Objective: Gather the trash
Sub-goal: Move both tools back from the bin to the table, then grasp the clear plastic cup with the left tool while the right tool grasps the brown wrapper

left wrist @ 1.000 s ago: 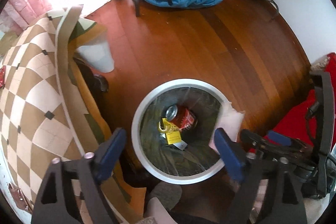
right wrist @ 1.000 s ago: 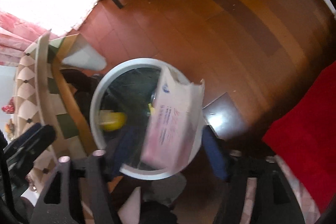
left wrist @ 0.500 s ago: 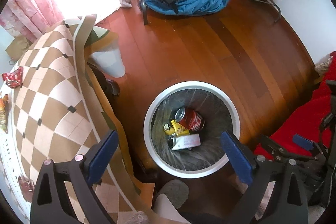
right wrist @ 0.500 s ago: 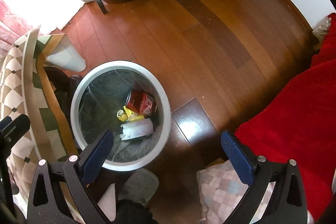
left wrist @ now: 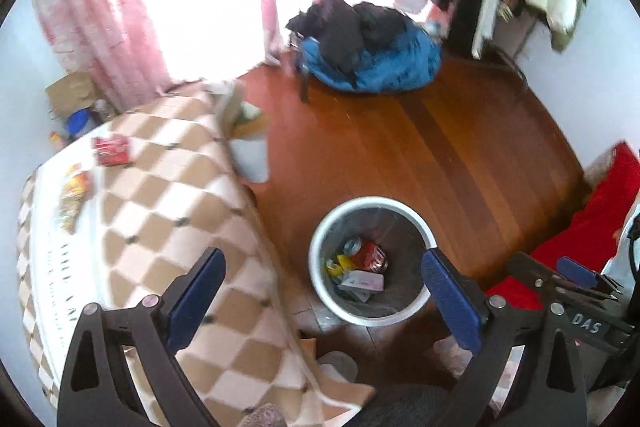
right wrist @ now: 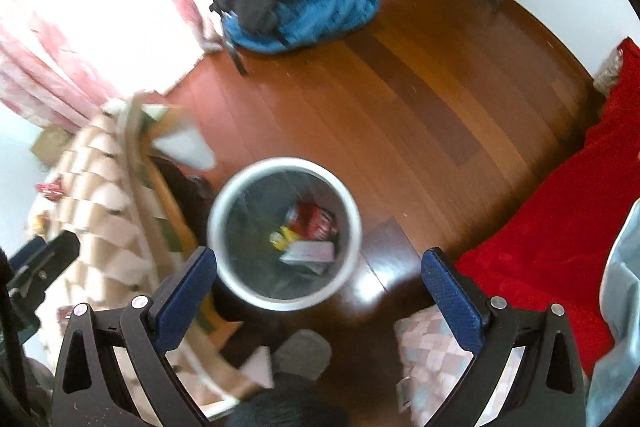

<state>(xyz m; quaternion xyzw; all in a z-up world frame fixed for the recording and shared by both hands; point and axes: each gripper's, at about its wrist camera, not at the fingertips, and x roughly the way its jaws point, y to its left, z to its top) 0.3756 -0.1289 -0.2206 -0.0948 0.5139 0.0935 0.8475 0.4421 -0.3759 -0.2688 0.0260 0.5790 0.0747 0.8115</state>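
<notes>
A round white-rimmed trash bin (left wrist: 320, 243) stands on the wooden floor, also in the right wrist view (right wrist: 216, 211). Inside lie a red can (left wrist: 370, 255), a yellow wrapper (left wrist: 338, 263) and a pink-white box (left wrist: 362, 282); the box shows in the right wrist view too (right wrist: 310, 251). On the checked tablecloth (left wrist: 160, 211) lie a red packet (left wrist: 112, 151) and an orange-yellow wrapper (left wrist: 74, 197). My left gripper (left wrist: 320, 295) is open and empty, high above the bin. My right gripper (right wrist: 320, 291) is open and empty, also above the bin.
A blue and black heap of clothes (left wrist: 368, 59) lies at the far side by a pink curtain (left wrist: 100, 39). A red cover (right wrist: 560, 219) lies to the right. A patterned cushion (right wrist: 432, 351) and a grey slipper (right wrist: 302, 351) lie near the bin.
The pink-white box left my right gripper and dropped into the bin. Both grippers have since risen and pulled back, so the bin looks smaller and the table with its wrappers came into view.
</notes>
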